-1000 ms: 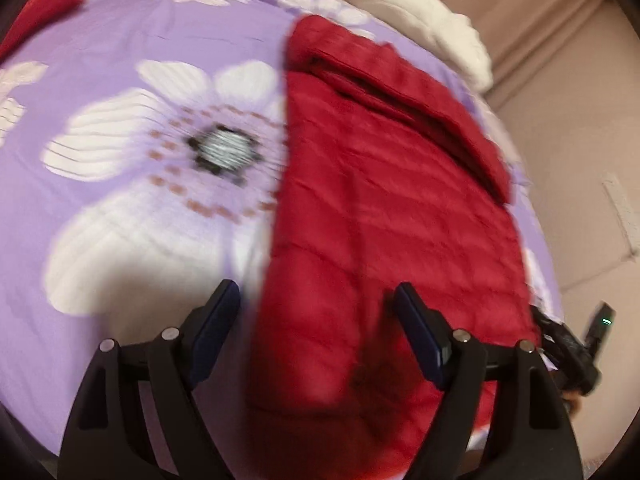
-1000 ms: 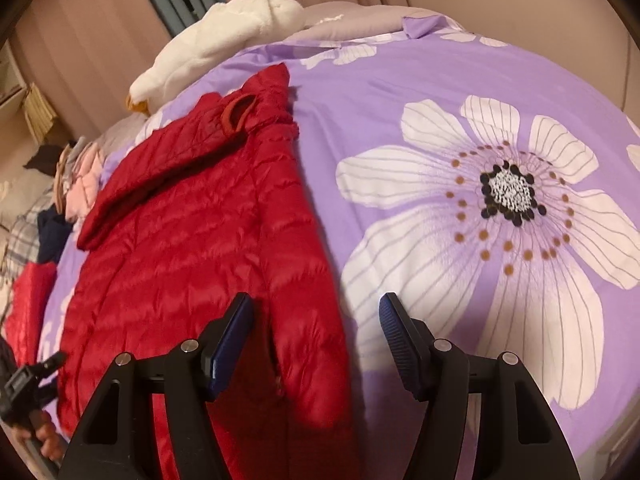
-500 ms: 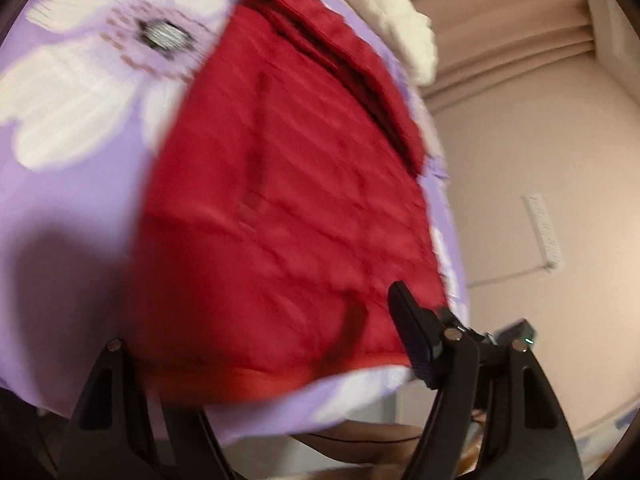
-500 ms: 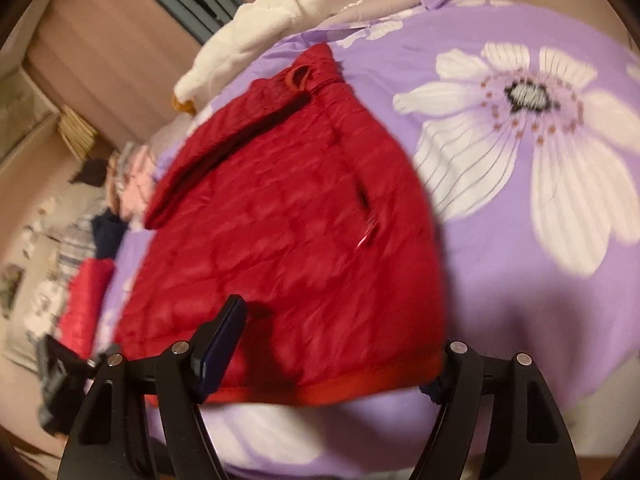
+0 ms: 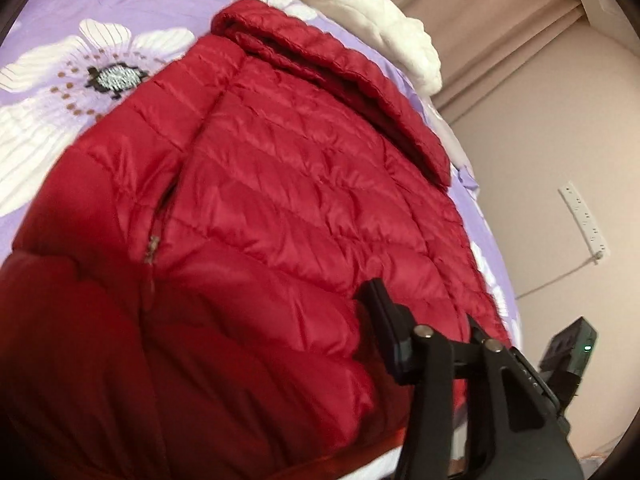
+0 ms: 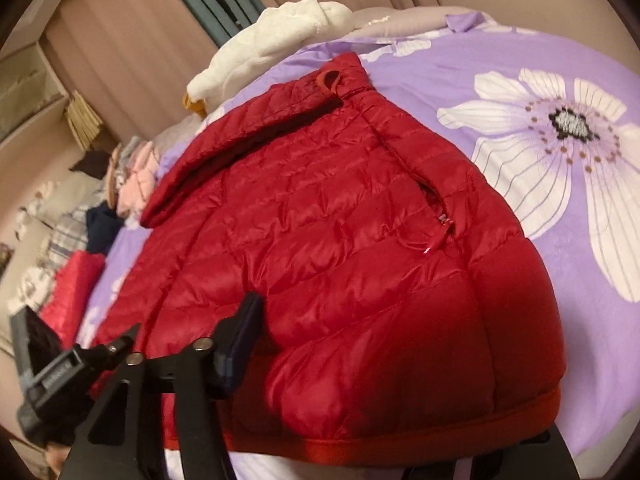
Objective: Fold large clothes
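Observation:
A red quilted puffer jacket [image 5: 288, 208] lies on the purple flowered bedspread [image 5: 80, 32], collar far, hem near. It also shows in the right wrist view [image 6: 340, 240]. My left gripper [image 5: 256, 384] straddles the hem's left corner; only its right finger [image 5: 388, 332] shows on top, the other is hidden under the cloth. My right gripper [image 6: 384, 384] straddles the hem's right corner; its left finger [image 6: 240, 336] lies on top, the right one is hidden under the hem [image 6: 400, 450]. The jaws look closed in on the cloth.
A white fluffy blanket [image 6: 280, 40] lies past the collar by the curtains. Folded clothes [image 6: 80, 240] are piled on the bed's far side. A wall power strip [image 5: 584, 216] is at the right. The other gripper [image 5: 568, 356] shows at the hem's far corner.
Both grippers dropped from above the jacket to its near hem. The cloth now covers one finger of each, and the visible fingers have moved inward.

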